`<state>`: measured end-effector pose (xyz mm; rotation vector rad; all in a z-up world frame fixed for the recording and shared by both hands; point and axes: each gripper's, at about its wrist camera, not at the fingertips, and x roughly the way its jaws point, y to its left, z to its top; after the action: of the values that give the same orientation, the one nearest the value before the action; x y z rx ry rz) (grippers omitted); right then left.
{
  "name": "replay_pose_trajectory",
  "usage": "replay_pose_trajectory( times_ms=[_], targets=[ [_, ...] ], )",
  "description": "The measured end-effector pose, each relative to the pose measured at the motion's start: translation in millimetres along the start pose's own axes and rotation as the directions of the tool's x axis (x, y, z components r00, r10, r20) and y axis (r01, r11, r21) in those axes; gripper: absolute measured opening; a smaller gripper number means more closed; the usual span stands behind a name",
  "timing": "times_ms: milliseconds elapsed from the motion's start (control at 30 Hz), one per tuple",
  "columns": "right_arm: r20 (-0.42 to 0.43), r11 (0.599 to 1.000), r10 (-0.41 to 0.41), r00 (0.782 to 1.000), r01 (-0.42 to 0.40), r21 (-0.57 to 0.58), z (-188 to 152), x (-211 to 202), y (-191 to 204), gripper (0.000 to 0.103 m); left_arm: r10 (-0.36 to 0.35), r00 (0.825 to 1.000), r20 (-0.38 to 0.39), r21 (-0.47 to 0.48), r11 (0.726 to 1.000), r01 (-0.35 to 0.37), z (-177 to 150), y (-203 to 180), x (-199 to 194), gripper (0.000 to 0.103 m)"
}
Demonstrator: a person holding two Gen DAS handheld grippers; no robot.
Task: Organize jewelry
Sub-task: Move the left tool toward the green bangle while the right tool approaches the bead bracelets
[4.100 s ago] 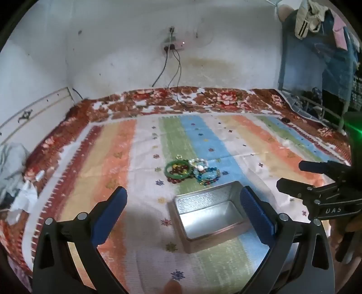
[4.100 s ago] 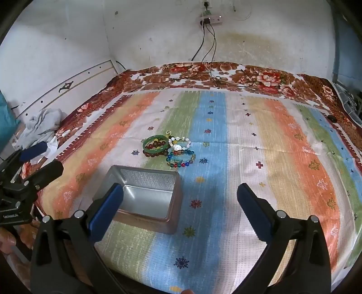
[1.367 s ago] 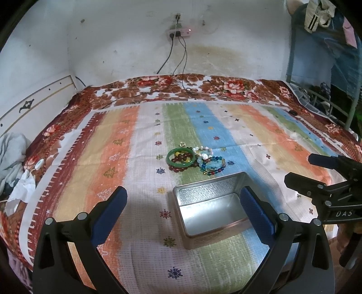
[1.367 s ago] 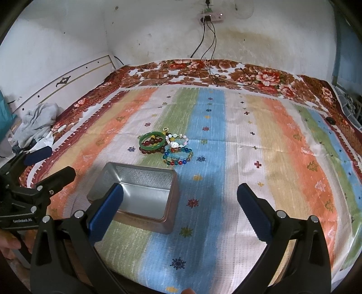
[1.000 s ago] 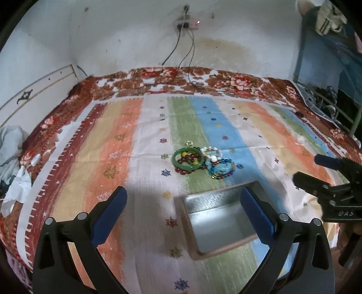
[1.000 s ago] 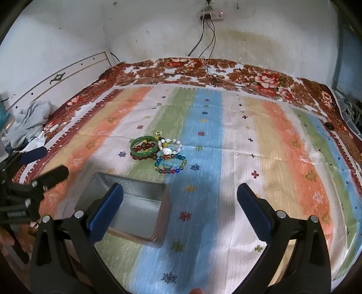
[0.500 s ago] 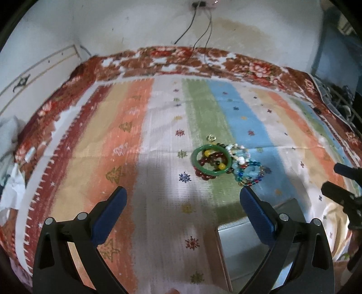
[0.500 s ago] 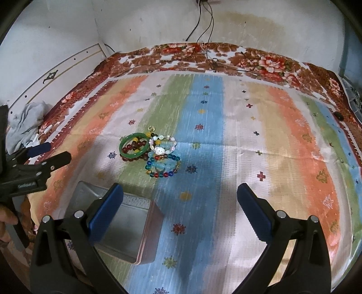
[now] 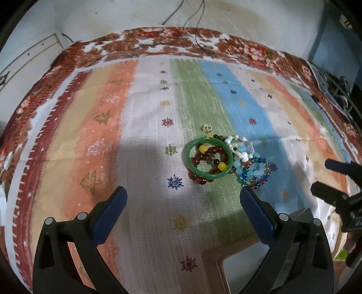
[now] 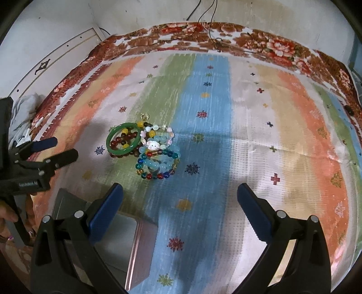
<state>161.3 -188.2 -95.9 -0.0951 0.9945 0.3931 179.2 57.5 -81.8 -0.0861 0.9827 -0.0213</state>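
Observation:
A heap of jewelry lies on the striped bedspread: a green bangle (image 9: 209, 159) (image 10: 122, 139) over dark red beads, a white pearl bracelet (image 9: 239, 147) (image 10: 156, 138), a blue and multicolour bead bracelet (image 9: 254, 173) (image 10: 158, 164) and a small gold charm (image 9: 206, 128) (image 10: 144, 116). An open metal tin (image 9: 228, 266) (image 10: 133, 244) sits near the bed's front edge. My left gripper (image 9: 183, 199) is open, above the cloth just short of the heap. My right gripper (image 10: 179, 194) is open, just short of the bead bracelet. Each gripper shows in the other's view (image 9: 334, 178) (image 10: 47, 151).
The striped bedspread (image 9: 144, 108) (image 10: 260, 117) has a floral border at the far edge. Cables hang down the wall (image 10: 203, 13). Grey clothes (image 10: 22, 108) lie left of the bed.
Both grippers have moved forward and down toward the jewelry heap, which now looks larger and closer. The tin has slid to the bottom of both views. Both stay open.

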Motion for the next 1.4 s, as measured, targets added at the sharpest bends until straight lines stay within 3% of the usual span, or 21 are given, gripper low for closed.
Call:
replay_pose_trajectory(
  times_ms=[100,300,500,700,867,1033,1233,1267,1300,1333,1400],
  targets=[
    [-0.047,1.0,-0.022,0.999,0.023,0.013,5,13,-2,0.099,0.017,1.0,0.007,0.001,1.0,-0.017,4,3,4,0.097],
    [-0.098,0.998,-0.049,0.994,0.051,0.026,12,36,-7,0.099,-0.05,0.999,-0.022,-0.034,0.998,0.049,12,13,20,0.097],
    [-0.127,0.998,-0.036,0.991,0.043,0.054,23,50,-10,0.099,-0.021,0.997,-0.072,0.011,1.0,0.022,20,5,39,0.097],
    [-0.175,0.997,-0.036,0.984,0.049,0.067,29,69,-13,0.098,-0.052,0.987,-0.149,-0.05,0.998,0.045,30,19,63,0.097],
    [-0.198,0.994,-0.024,0.98,0.043,0.095,33,81,-17,0.094,-0.079,0.983,-0.168,-0.073,0.995,0.067,34,23,74,0.097],
    [-0.219,0.994,-0.007,0.976,0.031,0.105,37,92,-18,0.087,-0.091,0.976,-0.197,-0.068,0.995,0.079,37,20,86,0.08],
    [-0.239,0.994,0.019,0.971,0.007,0.106,37,104,-15,0.072,-0.065,0.977,-0.204,-0.021,0.998,0.062,40,14,96,0.06],
    [-0.238,0.995,0.025,0.971,0.0,0.105,38,105,-14,0.067,-0.075,0.976,-0.203,-0.02,0.997,0.073,42,14,96,0.056],
    [-0.235,0.994,0.033,0.972,-0.008,0.108,39,105,-14,0.063,-0.098,0.974,-0.204,-0.019,0.995,0.096,43,12,97,0.045],
    [-0.232,0.993,0.041,0.972,-0.015,0.116,39,105,-14,0.051,-0.114,0.972,-0.207,-0.017,0.993,0.113,43,10,98,0.034],
    [-0.238,0.992,0.058,0.969,-0.03,0.12,39,106,-13,0.037,-0.135,0.969,-0.207,-0.001,0.99,0.138,44,5,97,0.021]
  ],
)
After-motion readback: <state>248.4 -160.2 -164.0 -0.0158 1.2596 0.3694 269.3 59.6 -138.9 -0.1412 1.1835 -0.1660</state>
